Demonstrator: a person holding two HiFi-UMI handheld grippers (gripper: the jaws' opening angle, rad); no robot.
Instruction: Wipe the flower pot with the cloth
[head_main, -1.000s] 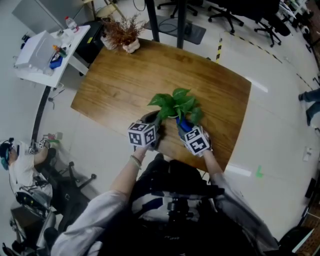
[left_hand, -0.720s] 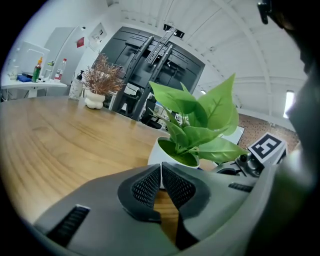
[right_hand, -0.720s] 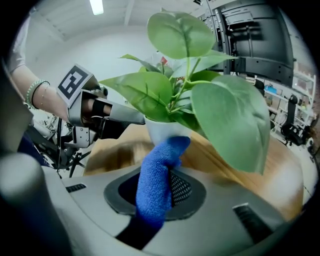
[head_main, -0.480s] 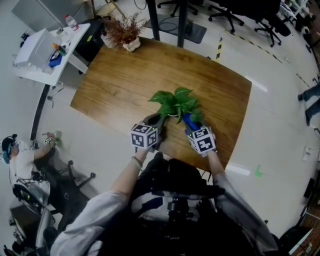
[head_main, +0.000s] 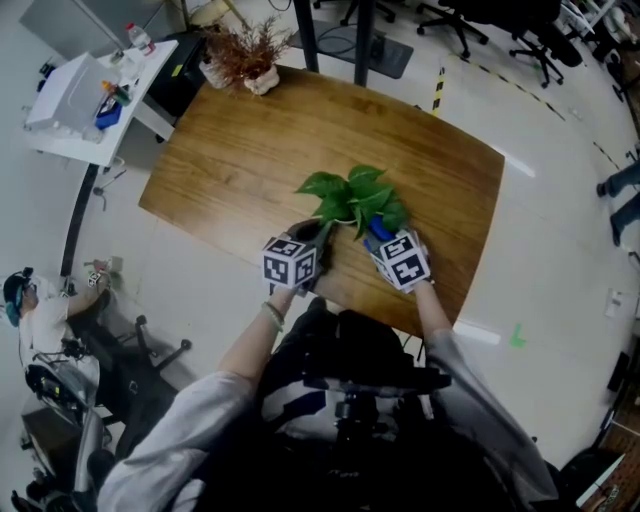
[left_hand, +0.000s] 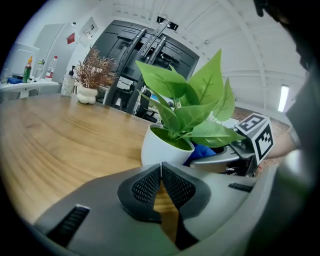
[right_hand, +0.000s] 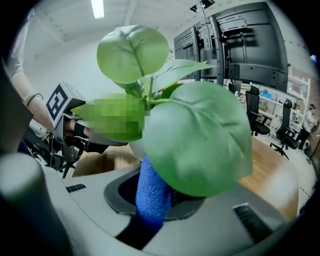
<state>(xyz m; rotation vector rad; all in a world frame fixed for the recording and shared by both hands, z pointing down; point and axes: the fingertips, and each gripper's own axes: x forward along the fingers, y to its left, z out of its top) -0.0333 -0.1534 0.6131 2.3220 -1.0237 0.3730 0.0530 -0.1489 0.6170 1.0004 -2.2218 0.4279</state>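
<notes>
A white flower pot (left_hand: 161, 149) with a leafy green plant (head_main: 352, 198) stands near the front edge of the wooden table (head_main: 230, 150). My right gripper (head_main: 376, 234) is shut on a blue cloth (right_hand: 152, 192), which lies against the pot's right side under the leaves (right_hand: 196, 136). A sliver of the pot (right_hand: 134, 148) shows behind the cloth. My left gripper (left_hand: 161, 165) is shut with nothing in it, just left of the pot; in the head view the left gripper (head_main: 314, 234) sits at the pot's left. The head view hides most of the pot under foliage.
A dried reddish plant in a small white vase (head_main: 246, 62) stands at the table's far left corner. A white side table (head_main: 88, 92) with bottles is beyond the left edge. A person (head_main: 36, 322) sits to the left; office chairs (head_main: 470, 18) stand behind.
The right gripper with the cloth has shifted slightly along the pot's right side. The left gripper stays shut beside the pot. The pot has not visibly moved.
</notes>
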